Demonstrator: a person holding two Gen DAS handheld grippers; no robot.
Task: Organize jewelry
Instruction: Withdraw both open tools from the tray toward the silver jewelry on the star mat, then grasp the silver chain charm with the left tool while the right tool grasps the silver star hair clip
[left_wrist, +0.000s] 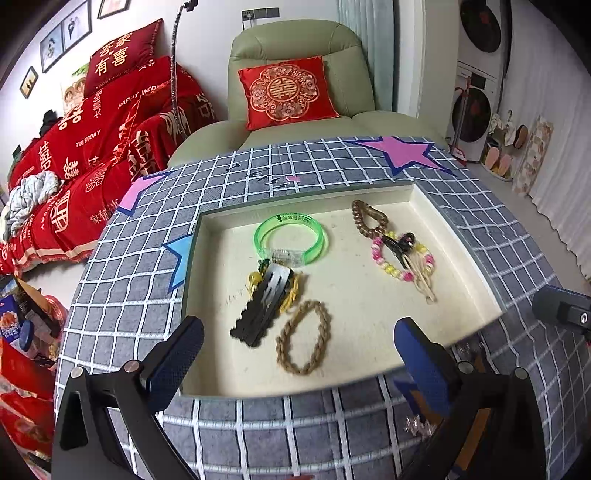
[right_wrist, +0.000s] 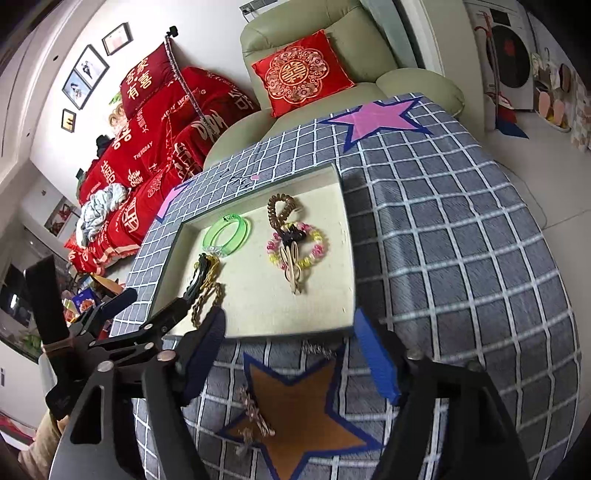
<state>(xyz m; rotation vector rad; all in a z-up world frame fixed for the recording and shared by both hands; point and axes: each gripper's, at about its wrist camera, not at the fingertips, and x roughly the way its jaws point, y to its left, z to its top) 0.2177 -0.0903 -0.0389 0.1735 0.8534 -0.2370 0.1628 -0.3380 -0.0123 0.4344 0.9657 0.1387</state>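
A cream tray (left_wrist: 306, 201) (right_wrist: 325, 295) on the checked cloth holds a green bangle (left_wrist: 291, 236) (right_wrist: 227, 236), a brown spiral tie (left_wrist: 369, 218), a pink and yellow bead bracelet (left_wrist: 402, 258) (right_wrist: 295, 245) under a black claw clip (left_wrist: 399, 242) and a beige clip (left_wrist: 423, 280), a black and white hair clip (left_wrist: 264, 302), a yellow chain (left_wrist: 291, 291) and a braided rope bracelet (left_wrist: 304, 338). My left gripper (left_wrist: 299, 325) hangs open above the rope bracelet, holding nothing. My right gripper (right_wrist: 289, 317) is open and empty over the tray's near edge.
Two small sparkly pieces (right_wrist: 255, 413) (right_wrist: 317, 349) lie on the cloth near a brown star patch (right_wrist: 295, 406), in front of the tray. A green armchair (left_wrist: 295, 74) with a red cushion stands behind the table; a red-covered sofa (left_wrist: 92, 147) stands at the left.
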